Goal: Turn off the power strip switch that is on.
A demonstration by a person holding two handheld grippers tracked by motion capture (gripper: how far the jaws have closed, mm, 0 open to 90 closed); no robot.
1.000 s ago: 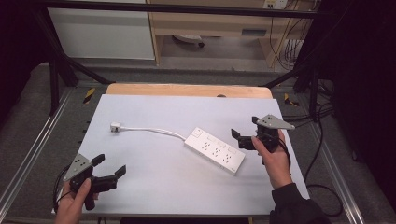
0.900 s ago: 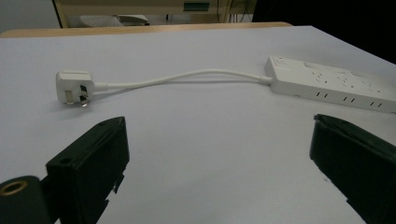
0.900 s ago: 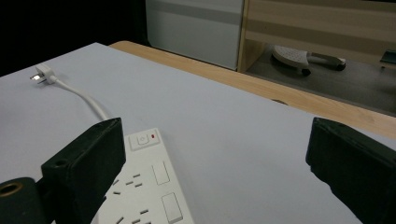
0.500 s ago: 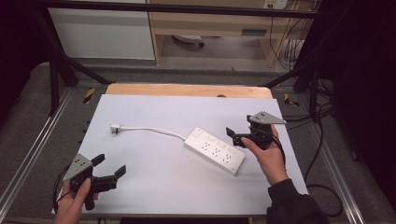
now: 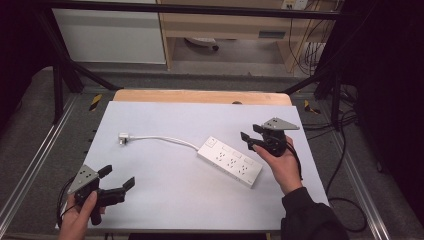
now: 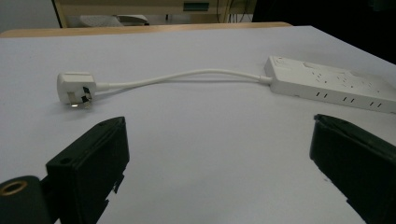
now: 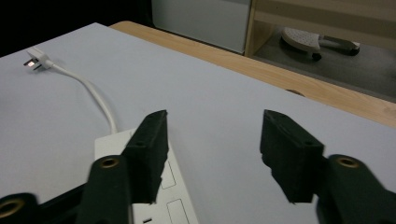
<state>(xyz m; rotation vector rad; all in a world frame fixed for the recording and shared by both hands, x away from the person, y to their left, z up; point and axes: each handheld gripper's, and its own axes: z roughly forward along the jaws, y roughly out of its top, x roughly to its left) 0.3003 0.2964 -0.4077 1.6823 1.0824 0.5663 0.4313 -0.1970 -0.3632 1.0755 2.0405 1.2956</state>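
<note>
Right gripper (image 5: 248, 138) | jaws just narrowed, still apart, empty, above power strip (image 5: 230, 161) | left gripper (image 5: 116, 180) unmoved, jaws spread

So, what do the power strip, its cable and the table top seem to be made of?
Power strip: probably hard white plastic, smooth and slightly glossy, with moulded edges and cut socket slots.
Cable: looks like flexible white rubber or vinyl, since it lies in a soft curve to the plug.
Table top: a matt pale sheet, perhaps laminate, over a wooden board with visible grain at the far edge.
</note>
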